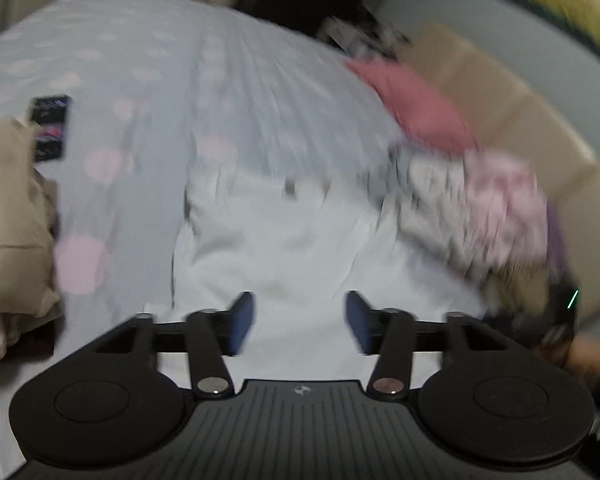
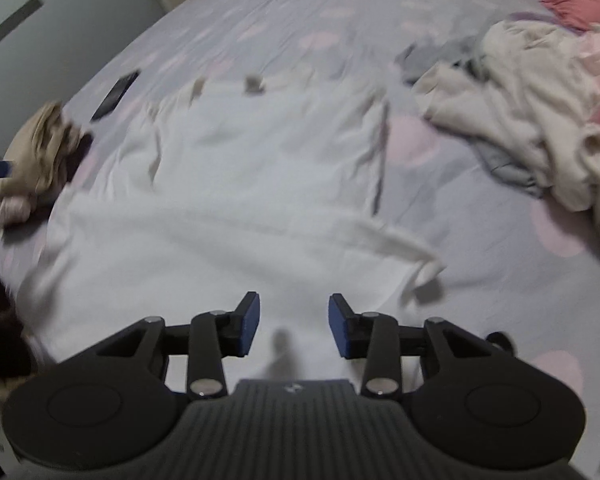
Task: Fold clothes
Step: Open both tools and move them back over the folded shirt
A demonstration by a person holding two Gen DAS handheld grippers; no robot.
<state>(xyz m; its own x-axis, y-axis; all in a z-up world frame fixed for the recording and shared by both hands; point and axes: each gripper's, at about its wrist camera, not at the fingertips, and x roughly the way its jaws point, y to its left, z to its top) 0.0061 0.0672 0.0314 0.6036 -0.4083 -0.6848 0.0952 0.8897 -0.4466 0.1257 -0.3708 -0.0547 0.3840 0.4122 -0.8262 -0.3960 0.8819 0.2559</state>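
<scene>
On bed: white cotton garment (image 2: 228, 200) lay spread, wrinkled, on grey pink-dotted sheet (image 2: 480, 240) | left gripper (image 1: 300, 322) jaws released, empty | right gripper (image 2: 294, 326) same | stage unclear; any fold needs an edge pinch.

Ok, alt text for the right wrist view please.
The open right gripper hovers over a white garment spread on a spotted bedsheet. A heap of unfolded clothes lies to the right, a beige bundle at left.
</scene>
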